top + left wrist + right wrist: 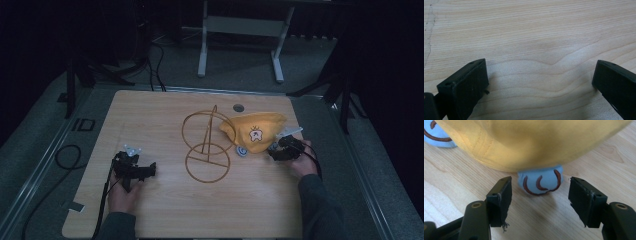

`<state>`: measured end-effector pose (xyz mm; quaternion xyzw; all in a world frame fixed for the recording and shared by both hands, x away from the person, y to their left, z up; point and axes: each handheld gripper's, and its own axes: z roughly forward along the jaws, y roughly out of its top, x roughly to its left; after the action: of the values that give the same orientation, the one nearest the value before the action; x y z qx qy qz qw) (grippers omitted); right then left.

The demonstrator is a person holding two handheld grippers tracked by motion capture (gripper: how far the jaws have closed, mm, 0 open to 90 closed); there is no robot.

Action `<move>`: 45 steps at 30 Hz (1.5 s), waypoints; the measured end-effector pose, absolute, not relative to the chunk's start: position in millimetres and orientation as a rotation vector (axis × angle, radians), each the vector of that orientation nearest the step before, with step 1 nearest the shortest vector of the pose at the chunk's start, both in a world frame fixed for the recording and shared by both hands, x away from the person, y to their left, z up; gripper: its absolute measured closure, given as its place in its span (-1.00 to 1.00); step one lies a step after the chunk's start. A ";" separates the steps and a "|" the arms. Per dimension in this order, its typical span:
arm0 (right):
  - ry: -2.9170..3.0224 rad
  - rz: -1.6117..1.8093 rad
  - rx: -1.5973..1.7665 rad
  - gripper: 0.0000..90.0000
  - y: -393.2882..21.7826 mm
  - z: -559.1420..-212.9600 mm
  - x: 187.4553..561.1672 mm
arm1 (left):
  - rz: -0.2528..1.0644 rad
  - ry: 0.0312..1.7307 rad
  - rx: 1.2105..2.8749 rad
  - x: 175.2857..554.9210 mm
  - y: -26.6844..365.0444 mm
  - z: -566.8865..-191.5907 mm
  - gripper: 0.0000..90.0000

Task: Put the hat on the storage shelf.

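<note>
Just ahead of the right gripper's [540,192] spread jaws (nothing pinched), the yellow plush's [536,142] blue foot [539,181]

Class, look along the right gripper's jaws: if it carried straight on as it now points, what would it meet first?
Probably the small blue flap poking out under the yellow hat; the open right gripper has it centred just ahead.

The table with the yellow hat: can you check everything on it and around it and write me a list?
Surface: wooden table, pale, grained.
Job's things: yellow hat lying by the wire stand; a blue ear flap pokes out from under it.
Clutter: nothing seen.
Grippers: right tongs open, jaws either side of the flap, not touching; left tongs open over bare wood.
Cables: black cable looped off the table's left edge.
Surroundings: dark room, white frame behind.
</note>
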<state>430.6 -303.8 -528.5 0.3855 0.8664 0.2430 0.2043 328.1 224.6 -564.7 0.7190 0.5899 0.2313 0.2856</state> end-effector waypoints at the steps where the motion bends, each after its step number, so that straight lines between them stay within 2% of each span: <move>1: 2.429 0.653 1.066 -0.22 -301.4 -530.6 432.3 | 0.618 1.577 1.924 328.1 224.6 -564.7 -0.99; 6: 2.430 0.625 1.050 -0.21 -299.1 -534.2 434.3 | 0.618 1.577 1.924 328.1 224.6 -564.7 -0.99; 10: 2.412 0.632 1.047 -0.12 -296.9 -535.4 435.2 | 0.618 1.577 1.924 328.1 224.6 -564.7 -0.99; 15: 2.407 0.627 1.018 0.20 -295.3 -535.4 433.3 | 0.618 1.577 1.923 328.1 224.6 -564.7 -0.99; 19: 2.393 0.633 1.015 0.27 -295.3 -535.5 431.2 | 0.618 1.577 1.923 328.1 224.6 -564.7 -0.99; 35: 2.388 0.729 1.016 0.33 -302.6 -527.2 418.5 | 0.618 1.577 1.924 328.1 224.6 -564.7 -0.99; 45: 2.366 0.813 0.969 0.38 -306.6 -508.7 405.5 | 0.618 1.577 1.924 328.1 224.6 -564.7 -0.99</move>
<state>405.5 -306.6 -508.7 0.3518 0.8588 0.2951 0.2271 328.1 224.6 -564.7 0.7194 0.5896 0.2311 0.2852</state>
